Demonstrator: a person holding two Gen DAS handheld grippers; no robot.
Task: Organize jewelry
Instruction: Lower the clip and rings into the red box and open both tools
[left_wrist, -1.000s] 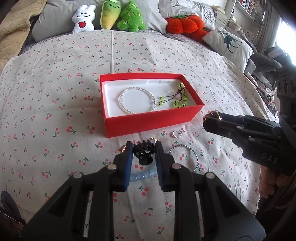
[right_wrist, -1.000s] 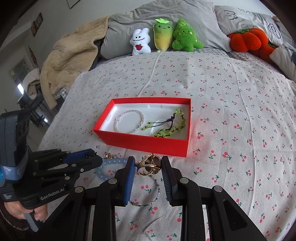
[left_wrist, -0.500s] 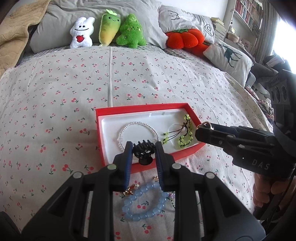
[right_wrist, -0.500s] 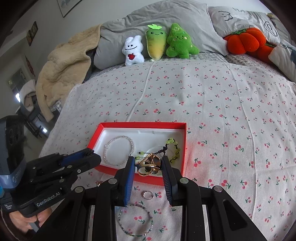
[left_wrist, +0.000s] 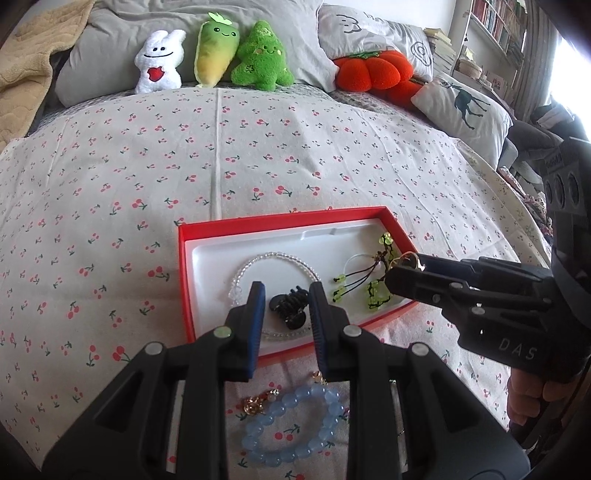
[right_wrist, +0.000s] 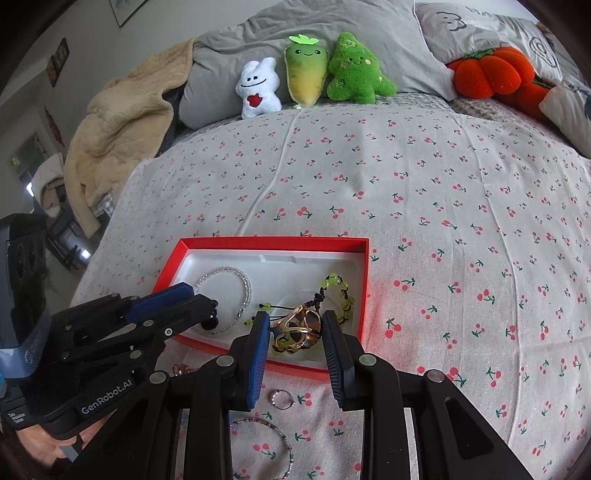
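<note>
A red box (left_wrist: 186, 280) with a white liner lies on the bed; it also shows in the right wrist view (right_wrist: 364, 280). Inside lie a clear bead bracelet (left_wrist: 273, 258) and a green bead bracelet (left_wrist: 376, 295). My left gripper (left_wrist: 287, 312) is shut on a black hair claw (left_wrist: 290, 308) and holds it over the box's near part. My right gripper (right_wrist: 295, 332) is shut on a gold hair clip (right_wrist: 297, 326) over the box's right part. On the sheet in front lie a blue bead bracelet (left_wrist: 291, 424), a small ring (right_wrist: 282, 398) and a thin bead bracelet (right_wrist: 266, 443).
The cherry-print sheet (left_wrist: 258, 147) covers the bed. Plush toys (left_wrist: 221, 55), grey pillows and an orange pumpkin cushion (left_wrist: 369, 72) line the headboard side. A beige blanket (right_wrist: 118, 125) lies at the far left. A small gold charm (left_wrist: 258, 404) lies beside the blue bracelet.
Both grippers have lifted their items off the sheet and moved forward over the red box. The left carries the black claw, the right the gold clip.
</note>
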